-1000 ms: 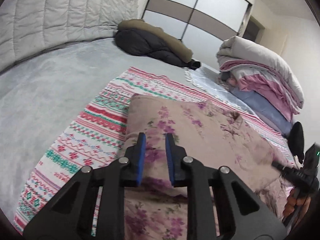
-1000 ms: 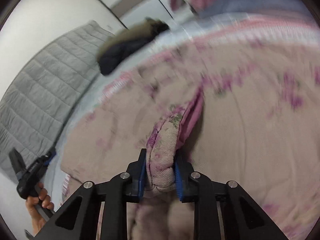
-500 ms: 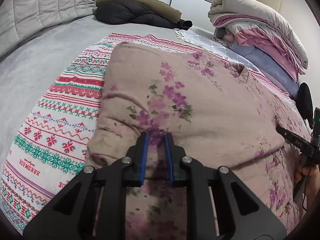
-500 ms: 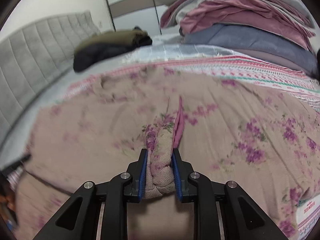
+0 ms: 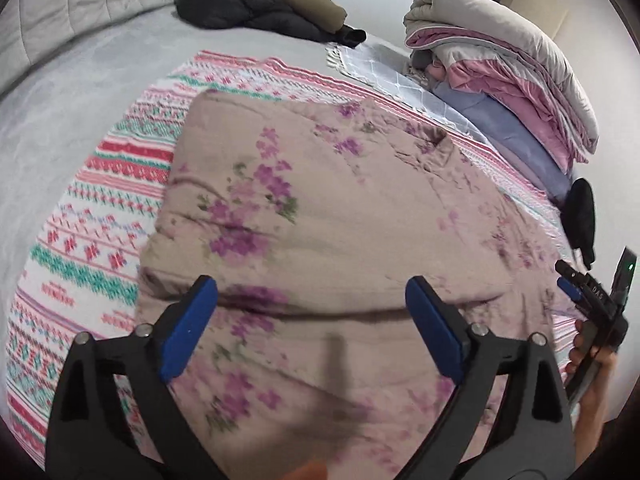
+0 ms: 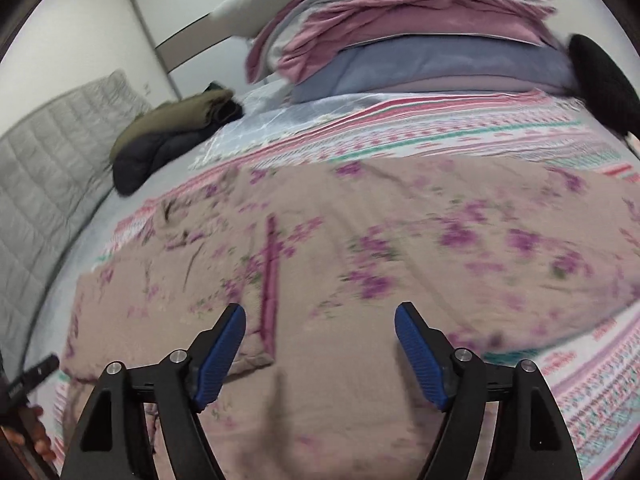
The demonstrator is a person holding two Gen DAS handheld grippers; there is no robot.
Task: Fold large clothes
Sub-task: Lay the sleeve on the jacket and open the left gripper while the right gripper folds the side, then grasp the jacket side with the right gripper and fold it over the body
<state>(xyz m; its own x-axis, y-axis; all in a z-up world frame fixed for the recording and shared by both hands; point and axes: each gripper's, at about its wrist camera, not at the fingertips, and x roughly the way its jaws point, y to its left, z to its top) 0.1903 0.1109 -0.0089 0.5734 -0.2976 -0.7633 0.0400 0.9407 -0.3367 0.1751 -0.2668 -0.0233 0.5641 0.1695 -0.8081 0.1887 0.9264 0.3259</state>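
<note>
A large beige garment with purple flowers (image 5: 320,208) lies folded on a striped patterned blanket (image 5: 100,208) on the bed. My left gripper (image 5: 312,300) is open and empty, just above the folded edge of the garment. My right gripper (image 6: 320,328) is open and empty over the same garment (image 6: 400,248), beside a pink trimmed edge (image 6: 270,280). The right gripper also shows at the right edge of the left wrist view (image 5: 592,300).
A pile of folded quilts (image 5: 500,64) stands at the far right of the bed. A dark and olive jacket (image 5: 264,4) lies near the grey padded headboard (image 5: 80,0). Grey sheet (image 5: 60,92) spreads to the left of the blanket.
Both grippers have opened. The right one let go of the bunched garment fold, which now lies flat. The left jaws went from nearly closed on the fabric to wide open.
</note>
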